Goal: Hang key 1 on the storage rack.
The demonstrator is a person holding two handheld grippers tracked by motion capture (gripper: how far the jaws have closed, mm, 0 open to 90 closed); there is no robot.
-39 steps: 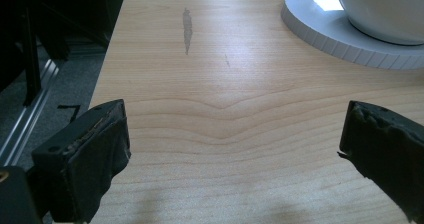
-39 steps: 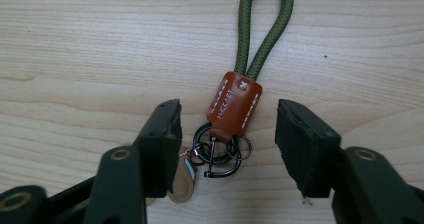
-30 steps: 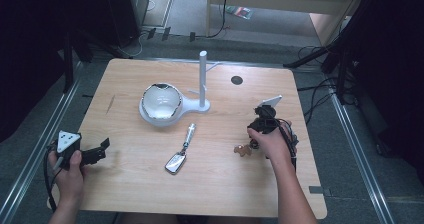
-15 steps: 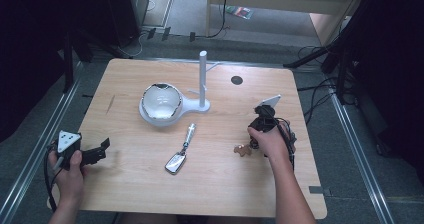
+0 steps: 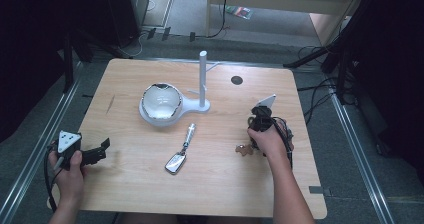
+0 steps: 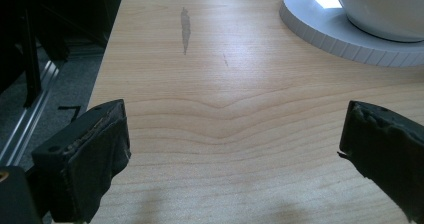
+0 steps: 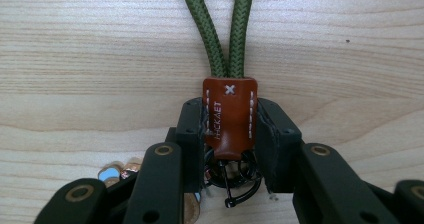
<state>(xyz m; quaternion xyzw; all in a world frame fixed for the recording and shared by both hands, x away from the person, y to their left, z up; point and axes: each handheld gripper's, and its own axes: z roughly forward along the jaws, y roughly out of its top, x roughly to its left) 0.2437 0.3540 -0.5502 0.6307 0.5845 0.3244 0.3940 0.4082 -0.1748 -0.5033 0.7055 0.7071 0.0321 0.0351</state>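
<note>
Right hand-held gripper [image 7: 229, 134], seen along its own jaws: the two black jaws have just been closing and now press on either side of the brown leather tab [image 7: 229, 116] of a key strap, so the tab is clamped between the pads. The tab lies flat on the table [image 7: 75, 59], with a doubled green cord [image 7: 220, 29] running away from it across the wood and black metal rings [image 7: 232, 176] hanging at its near end. A few small coloured pieces [image 7: 117, 170] lie beside the left jaw; what they are cannot be told.

Handling, as a judgement: the strap is light. The cord is soft and will dangle and swing once lifted, while the rings may rattle and shift. The stitched leather tab is the stiffest, flattest part and gives the pads a matte, non-slippery face; it is the sensible place to hold, as here. Nothing looks fragile.

Writing: white letters run lengthwise down the tab, apparently "HICKAET", though the reading is uncertain; a white stitched cross sits above them.

High view: the right hand-held gripper [image 5: 261, 120] stands at the table's right side, near the strap [image 5: 243, 149]. The left hand-held gripper [image 6: 235, 159] rests at the left edge, jaws wide apart with bare wood between them.
</note>
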